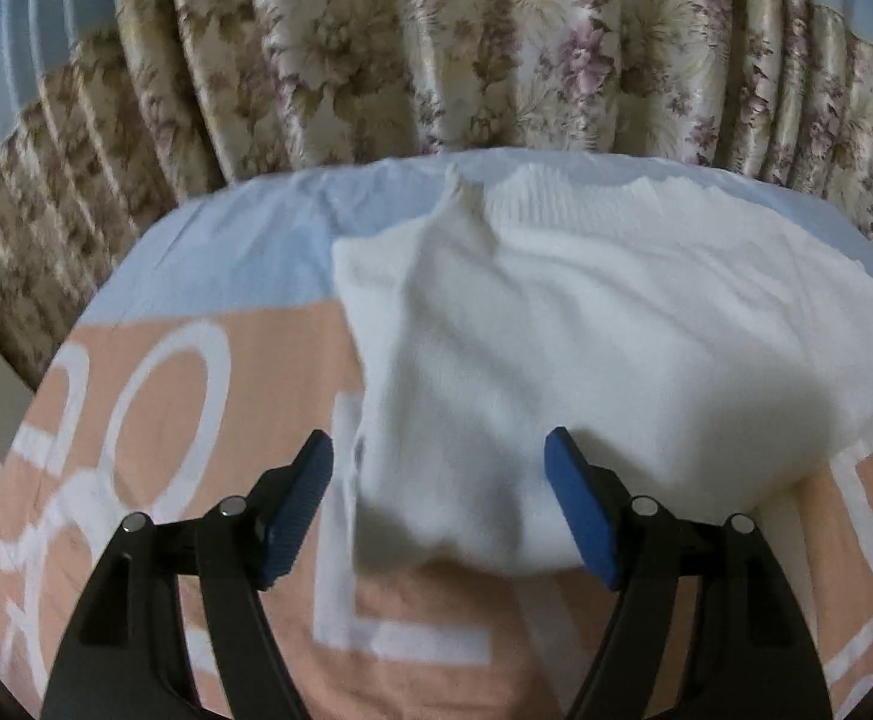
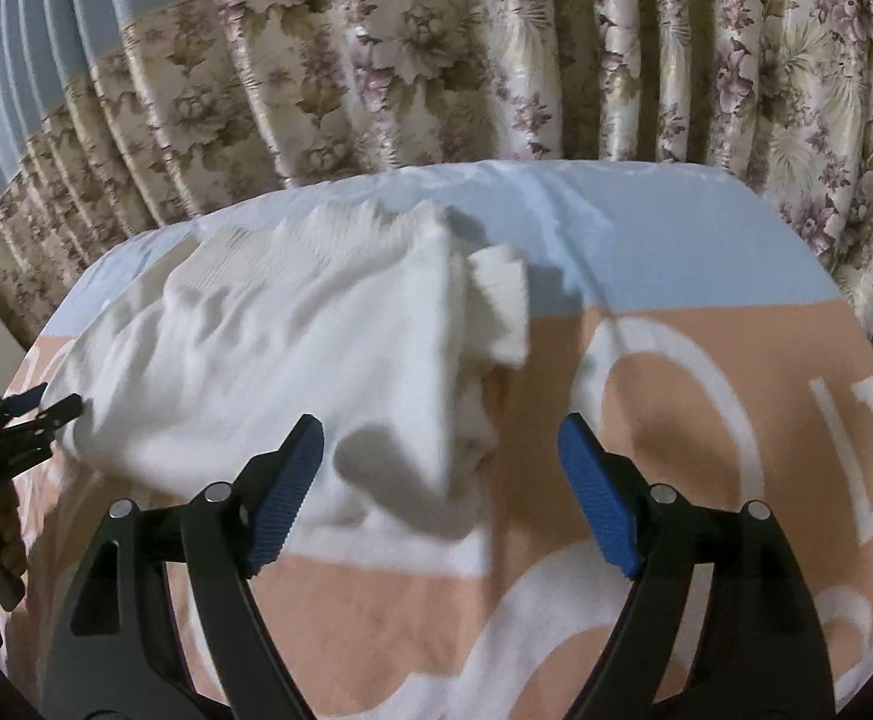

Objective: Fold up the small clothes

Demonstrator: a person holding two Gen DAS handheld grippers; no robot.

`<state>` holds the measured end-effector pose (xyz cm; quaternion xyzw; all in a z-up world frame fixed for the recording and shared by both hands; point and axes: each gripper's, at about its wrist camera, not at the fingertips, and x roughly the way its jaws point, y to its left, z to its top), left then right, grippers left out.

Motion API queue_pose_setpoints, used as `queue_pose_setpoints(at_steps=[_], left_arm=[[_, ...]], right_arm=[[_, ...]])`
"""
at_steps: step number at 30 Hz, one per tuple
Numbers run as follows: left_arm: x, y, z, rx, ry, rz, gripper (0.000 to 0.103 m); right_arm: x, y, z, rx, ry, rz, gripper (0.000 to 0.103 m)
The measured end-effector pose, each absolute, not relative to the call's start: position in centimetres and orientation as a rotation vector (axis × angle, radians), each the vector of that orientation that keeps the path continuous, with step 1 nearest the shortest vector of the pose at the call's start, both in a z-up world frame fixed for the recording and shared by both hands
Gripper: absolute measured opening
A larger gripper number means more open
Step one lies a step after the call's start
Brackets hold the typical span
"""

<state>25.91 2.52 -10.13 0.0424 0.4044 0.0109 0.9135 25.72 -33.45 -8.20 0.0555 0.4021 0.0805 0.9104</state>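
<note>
Nearest in each wrist view are the black two-finger grippers with blue ribbed pads: the left gripper (image 1: 439, 510) has its jaws spread wide and empty, straddling the near hem of the white knitted garment (image 1: 586, 348), and the right gripper (image 2: 439, 492) is likewise spread, its gap lying over the garment's near right corner with nothing pinched

The garment (image 2: 292, 354) lies rumpled on the peach and pale-blue bedsheet with large white lettering (image 1: 208, 276), partly doubled over, a ribbed cuff sticking out at its far right side. In the right view the left gripper appears at the far left edge, just beside the garment's left side

The step in hand looks like reaching for a fresh hold between folds. The next move probably calls for both to close on the near edge at matching corners, then carry it evenly toward the far ribbed edge

Beyond the bed hangs a pleated floral curtain in beige and mauve (image 2: 496, 60)
</note>
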Motion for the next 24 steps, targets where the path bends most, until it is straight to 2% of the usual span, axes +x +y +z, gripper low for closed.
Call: queue_pose_setpoints(at_steps=[3,4,5,6,8,11,14,16,18,19,20,22,24], left_arm=[[25.6,2.4,-9.5,0.055,0.818,0.012,0.074],[25.6,2.3,-9.6,0.051,0.822,0.009,0.074],[25.5,2.3,-9.7,0.054,0.827,0.015,0.074],[25.5,2.4,-9.8,0.057,0.833,0.023,0.074],[25.3,3.1,-10.2,0.024,0.85,0.033,0.074],[24.8,4.4,-11.3,-0.012,0.881,0.039,0.074],[24.6,4.8,-11.5,-0.041,0.885,0.007,0.071],[24.5,4.7,-11.5,-0.055,0.886,-0.029,0.056],[24.4,4.6,-11.6,-0.057,0.888,-0.049,0.05],[24.3,4.7,-11.6,-0.063,0.885,-0.061,0.041],[24.3,4.7,-11.6,-0.07,0.883,-0.072,0.037],[24.1,4.5,-11.5,-0.068,0.878,-0.097,0.023],[23.9,4.1,-11.3,-0.05,0.865,-0.096,0.019]], right_arm=[[25.4,-32.7,-8.4,0.115,0.837,0.163,0.079],[25.5,-32.6,-8.6,0.138,0.844,0.171,0.072],[25.7,-32.6,-9.0,0.159,0.862,0.18,0.058],[25.8,-32.6,-9.3,0.169,0.877,0.185,0.05],[25.9,-32.4,-9.9,0.182,0.908,0.201,0.024],[25.3,-32.1,-10.1,0.146,0.908,0.224,0.015],[24.8,-31.9,-10.3,0.12,0.908,0.231,0.012],[24.5,-31.7,-10.4,0.096,0.905,0.232,0.012],[24.1,-31.4,-10.5,0.067,0.904,0.229,0.012],[24.0,-31.4,-10.5,0.064,0.905,0.23,0.012],[23.9,-31.4,-10.6,0.062,0.905,0.231,0.012],[23.7,-31.7,-10.7,0.072,0.904,0.235,0.012],[23.7,-32.0,-10.9,0.088,0.905,0.238,0.012]])
